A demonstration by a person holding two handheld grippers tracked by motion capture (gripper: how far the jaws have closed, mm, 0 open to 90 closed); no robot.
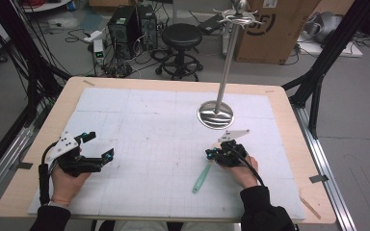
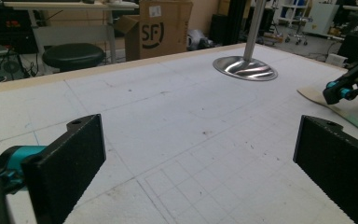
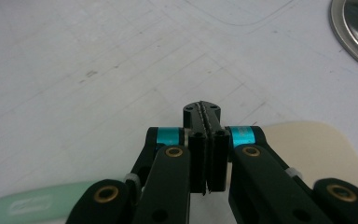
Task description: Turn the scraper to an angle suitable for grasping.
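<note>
A spatula with a mint-green handle [image 1: 201, 178] and a cream blade lies on the white gridded mat. My right gripper [image 1: 211, 154] hovers over its upper part. In the right gripper view the jaws [image 3: 201, 111] are pressed together with nothing between them; the green handle [image 3: 37, 205] shows below on the left and the cream blade [image 3: 312, 149] on the right. My left gripper [image 1: 99, 147] rests at the mat's left side, open and empty. Its view looks across the mat between two wide-apart jaws [image 2: 196, 163] towards the right gripper [image 2: 342, 88] and the spatula blade [image 2: 317, 99].
A metal stand with a round shiny base [image 1: 215, 114] and a tall pole topped by hooks [image 1: 239, 14] stands at the mat's far right. The wooden table edge [image 1: 298, 144] frames the mat. Behind the table are a stool [image 1: 181, 36], a cardboard box [image 1: 274, 29] and computers.
</note>
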